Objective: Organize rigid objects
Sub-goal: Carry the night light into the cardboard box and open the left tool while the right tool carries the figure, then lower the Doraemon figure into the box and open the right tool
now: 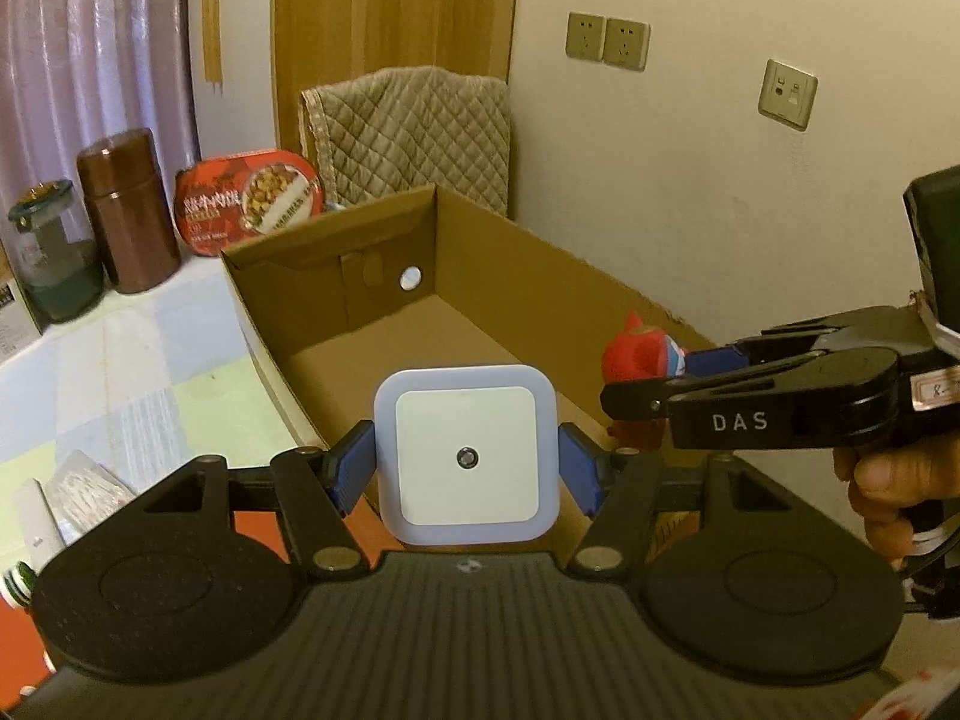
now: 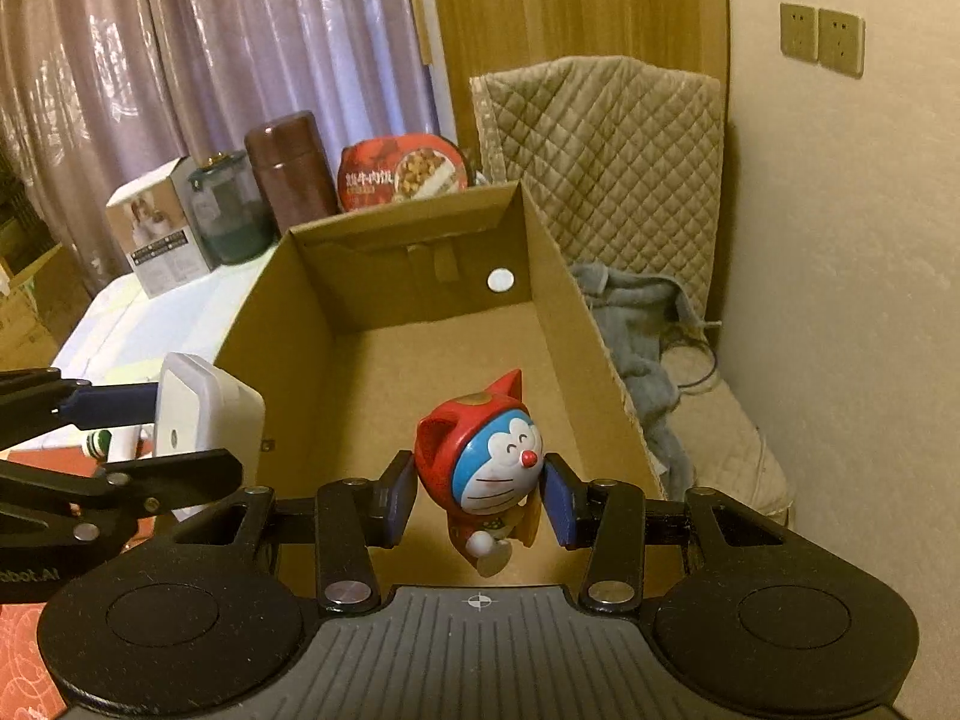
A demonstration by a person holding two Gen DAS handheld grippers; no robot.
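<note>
Both jaws loaded: left gripper point(image 1: 467, 461) clamps night light point(image 1: 467, 455), right gripper point(image 2: 480, 497) clamps toy point(image 2: 489, 468); cardboard box point(image 2: 576, 300) holds nothing yet.

R gripper point(image 2: 480, 489) clamped on Doraemon figure point(image 2: 489, 468) above open cardboard box point(image 2: 300, 324), L gripper point(image 2: 198, 420) at left holding white night light point(image 2: 207, 414)

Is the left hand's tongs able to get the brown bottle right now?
Probably not. The left tongs are already shut on the white night light, so they're full. The brown bottle stands off to the left on the table, beside the cardboard box.
</note>
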